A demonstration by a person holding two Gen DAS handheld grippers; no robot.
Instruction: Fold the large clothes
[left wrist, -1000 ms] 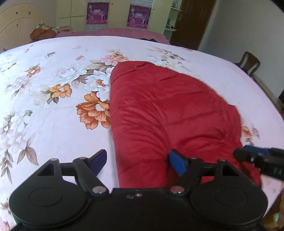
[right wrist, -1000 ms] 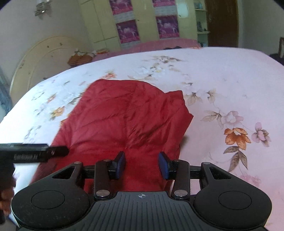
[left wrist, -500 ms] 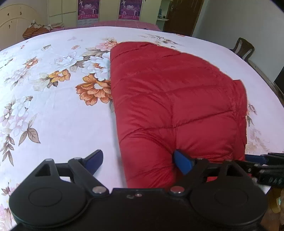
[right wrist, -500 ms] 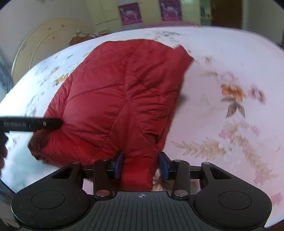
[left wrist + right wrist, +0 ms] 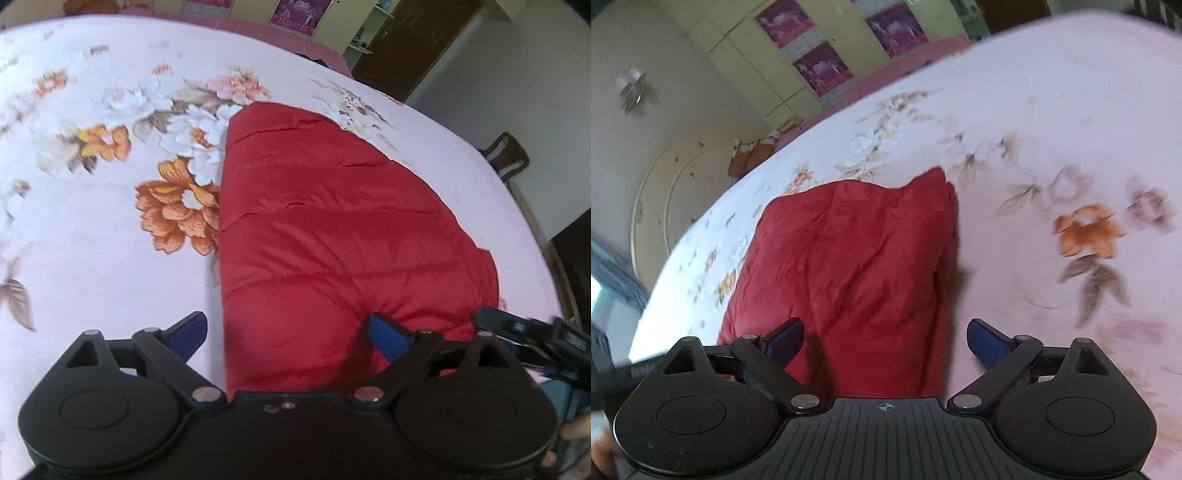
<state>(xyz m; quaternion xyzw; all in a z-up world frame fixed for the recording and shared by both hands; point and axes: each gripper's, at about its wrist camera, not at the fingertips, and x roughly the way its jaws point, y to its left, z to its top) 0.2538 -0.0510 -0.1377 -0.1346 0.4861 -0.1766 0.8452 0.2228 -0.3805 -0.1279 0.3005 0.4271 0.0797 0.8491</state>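
Both jaws stand open over the folded red jacket [image 5: 332, 240]: left gripper [image 5: 286, 332], right gripper [image 5: 886, 341]. A fold appears complete; next, regrip an edge.

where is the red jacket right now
The red jacket lies folded on the flowered bedsheet, directly ahead of both open tools, with a big orange flower at its left edge in the left view.

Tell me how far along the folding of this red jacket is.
Done: the red jacket lies folded into a compact bundle on the floral bedsheet. In hand: nothing; the left gripper and right gripper are both open. Left: perhaps one more fold or smoothing.
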